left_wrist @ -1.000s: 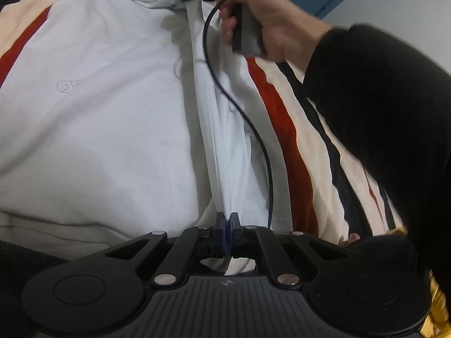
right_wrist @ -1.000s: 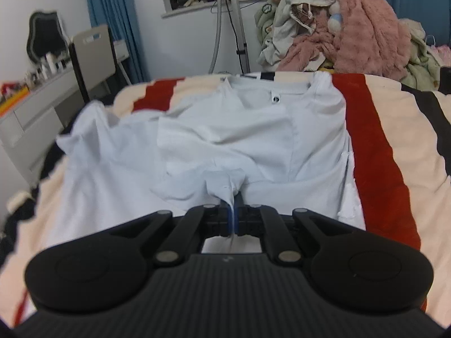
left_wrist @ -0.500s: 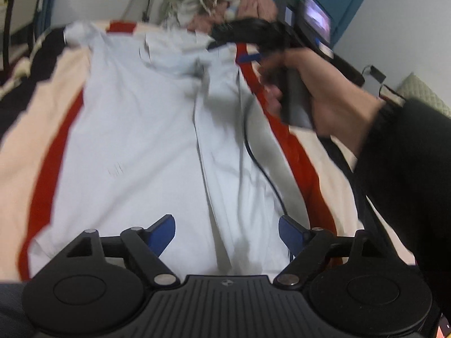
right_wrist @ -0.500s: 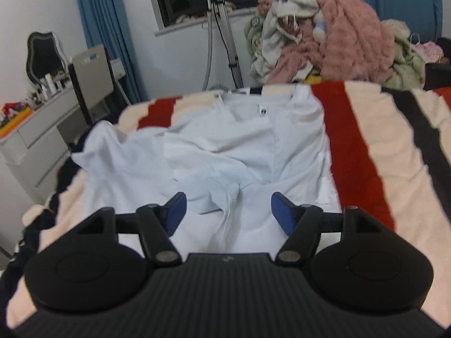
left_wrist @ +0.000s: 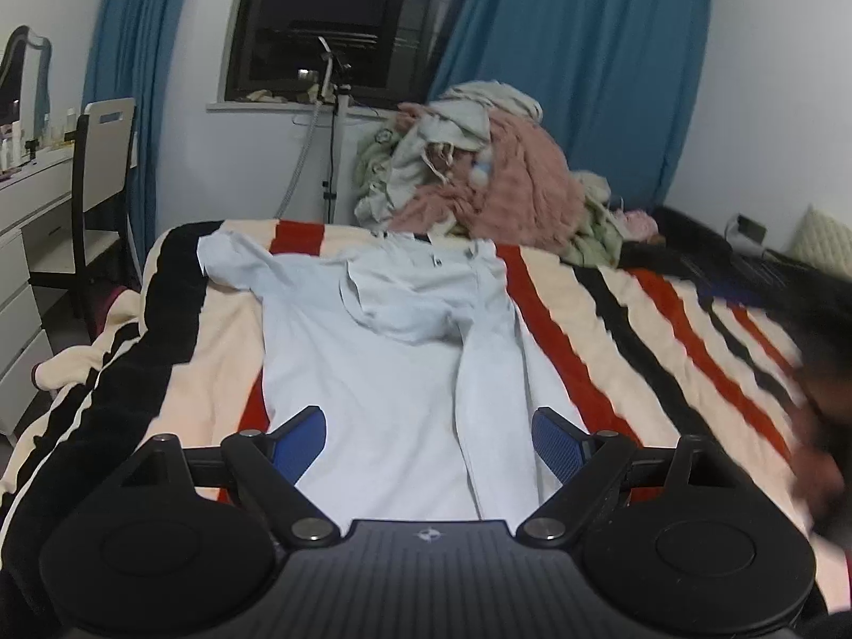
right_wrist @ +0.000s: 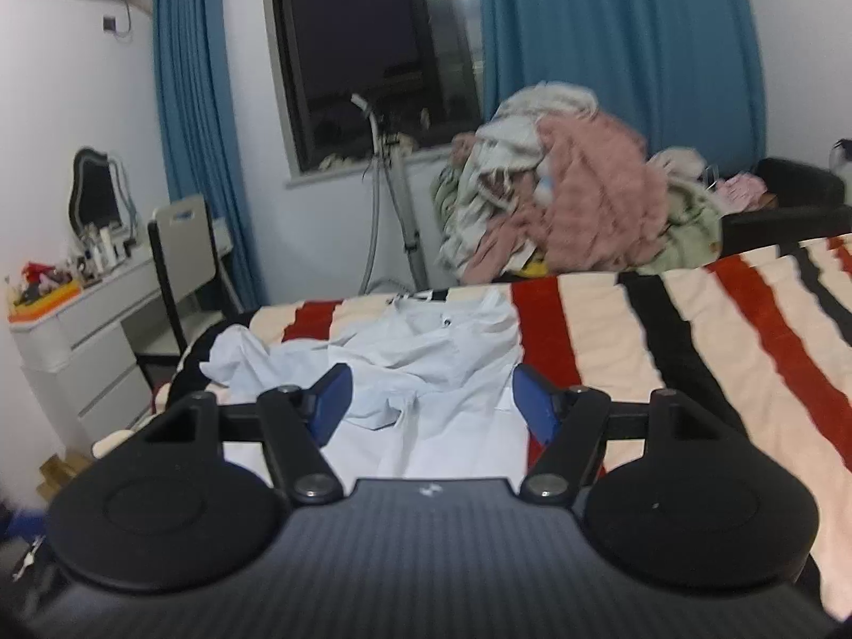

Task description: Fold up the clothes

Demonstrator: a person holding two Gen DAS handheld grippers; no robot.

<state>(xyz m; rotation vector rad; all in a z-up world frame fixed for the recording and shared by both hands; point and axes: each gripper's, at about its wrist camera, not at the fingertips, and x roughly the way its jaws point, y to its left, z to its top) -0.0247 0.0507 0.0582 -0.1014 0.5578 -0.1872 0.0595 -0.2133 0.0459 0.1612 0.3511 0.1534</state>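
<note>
A pale blue-white long-sleeved shirt [left_wrist: 373, 373] lies flat on the striped blanket [left_wrist: 612, 330], collar toward the far end. Its right side is folded inward and a sleeve runs down along the fold. My left gripper [left_wrist: 428, 439] hovers above the shirt's near hem, its jaws opening, with nothing held between the blue pads. In the right wrist view the shirt [right_wrist: 452, 351] lies below and ahead, and my right gripper [right_wrist: 434, 402] stands open and empty above it. A blurred dark sleeve [left_wrist: 820, 362] shows at the right edge of the left wrist view.
A heap of clothes with a pink fluffy piece [left_wrist: 479, 170] sits at the bed's far end under blue curtains. A stand [left_wrist: 335, 133] rises by the window. A chair [right_wrist: 181, 266] and a white dresser [right_wrist: 80, 330] stand left of the bed.
Both grippers were shut on shirt fabric, then let go and opened. Both have risen and pulled back from the shirt. The hand with the right gripper has left the middle of the left view.
</note>
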